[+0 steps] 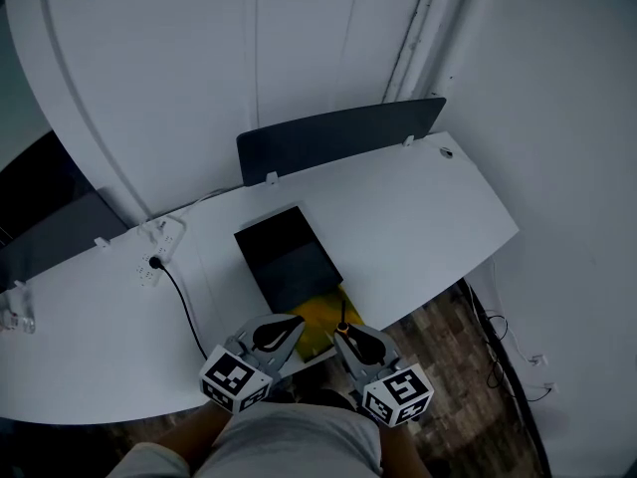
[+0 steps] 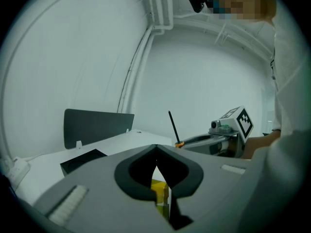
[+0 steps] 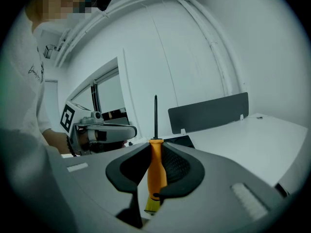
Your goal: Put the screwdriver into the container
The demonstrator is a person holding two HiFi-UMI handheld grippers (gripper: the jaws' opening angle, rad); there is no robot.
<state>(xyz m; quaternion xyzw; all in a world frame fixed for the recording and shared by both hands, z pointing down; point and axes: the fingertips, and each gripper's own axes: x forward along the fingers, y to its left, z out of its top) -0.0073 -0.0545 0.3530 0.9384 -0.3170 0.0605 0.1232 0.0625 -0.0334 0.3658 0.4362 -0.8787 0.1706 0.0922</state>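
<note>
Right gripper (image 3: pixel 155 148): clamped on orange-handled, black-shafted screwdriver (image 3: pixel 156 171), lower centre, upright | left gripper (image 2: pixel 155 148): jaws together, empty | handling: light, stiff, smooth; mid-handle hold seems best | black rectangular container (image 1: pixel 287 255): centre

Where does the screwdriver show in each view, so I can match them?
Head view: screwdriver bottom centre, upright in right gripper.
Left gripper view: right of centre, thin dark shaft standing upright.
Right gripper view: dead centre, orange handle clamped between the jaws.
Shared landmark: dark divider panel.
</note>
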